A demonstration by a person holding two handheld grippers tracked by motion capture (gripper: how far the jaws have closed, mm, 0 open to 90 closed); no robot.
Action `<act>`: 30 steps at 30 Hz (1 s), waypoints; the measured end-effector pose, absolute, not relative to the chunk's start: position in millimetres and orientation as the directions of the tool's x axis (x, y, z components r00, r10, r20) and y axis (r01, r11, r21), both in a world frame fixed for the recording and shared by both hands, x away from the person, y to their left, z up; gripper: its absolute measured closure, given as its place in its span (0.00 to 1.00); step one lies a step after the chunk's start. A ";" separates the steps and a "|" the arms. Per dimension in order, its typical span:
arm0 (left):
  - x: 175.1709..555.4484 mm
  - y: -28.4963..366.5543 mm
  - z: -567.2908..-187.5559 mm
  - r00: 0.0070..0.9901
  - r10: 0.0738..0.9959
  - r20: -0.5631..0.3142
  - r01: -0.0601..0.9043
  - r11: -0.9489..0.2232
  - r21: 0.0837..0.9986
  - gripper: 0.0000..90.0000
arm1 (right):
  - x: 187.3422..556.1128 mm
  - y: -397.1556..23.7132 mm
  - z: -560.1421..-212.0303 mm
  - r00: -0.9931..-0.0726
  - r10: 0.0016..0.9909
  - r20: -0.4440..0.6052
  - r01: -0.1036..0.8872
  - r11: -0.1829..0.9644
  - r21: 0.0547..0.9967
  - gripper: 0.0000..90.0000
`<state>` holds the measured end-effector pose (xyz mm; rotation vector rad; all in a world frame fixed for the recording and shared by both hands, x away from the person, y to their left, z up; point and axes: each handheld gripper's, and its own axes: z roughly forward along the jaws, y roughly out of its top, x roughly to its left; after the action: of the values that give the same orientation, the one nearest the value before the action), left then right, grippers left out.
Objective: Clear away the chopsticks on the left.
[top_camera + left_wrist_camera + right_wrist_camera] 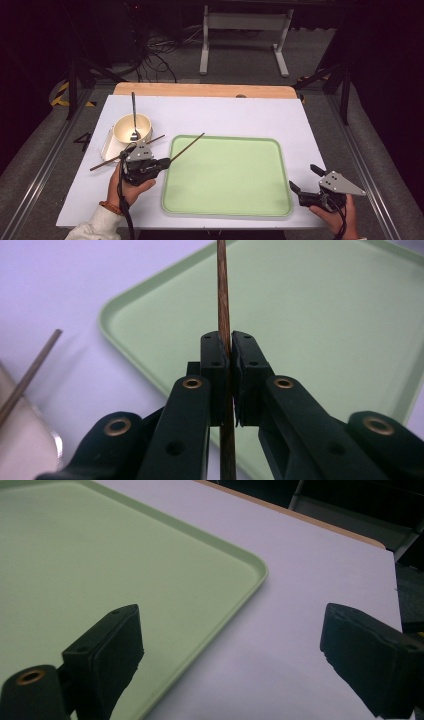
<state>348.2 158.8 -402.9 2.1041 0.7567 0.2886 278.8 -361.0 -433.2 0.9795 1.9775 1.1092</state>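
Observation:
My left gripper (167, 161) is shut on a thin brown chopstick (190, 145), which slants up and to the right over the near-left corner of the green tray (227, 210). In the left gripper view the chopstick (223, 300) runs straight up between the closed pads of the gripper (230, 347), above the tray (325, 315). A second chopstick (115, 158) lies slanted across a white plate (106, 147) to the left. My right gripper (305, 177) stands open at the tray's near-right corner with nothing between its fingers (235, 625).
A cream bowl (125, 131) with a metal spoon (134, 117) in it sits on the white plate at the left of the white table (225, 115). The second chopstick (30, 375) and the plate's edge (25, 450) show at the left gripper view's left.

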 end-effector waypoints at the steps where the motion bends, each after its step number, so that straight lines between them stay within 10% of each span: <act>1: 348.5 155.2 -403.2 0.788 0.612 -0.067 0.415 -0.449 0.791 0.95 | 279.3 -361.1 -433.5 -0.501 0.846 -0.181 0.288 0.361 0.887 0.12; 30: 355.0 85.1 -446.1 0.799 0.577 -0.171 0.511 -0.500 0.699 0.95 | 280.0 -361.2 -434.8 -0.508 0.842 -0.182 0.290 0.366 0.884 0.12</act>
<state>355.0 85.1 -446.1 2.1999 0.7999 0.1075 280.0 -361.2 -434.8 0.9763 1.9876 1.1045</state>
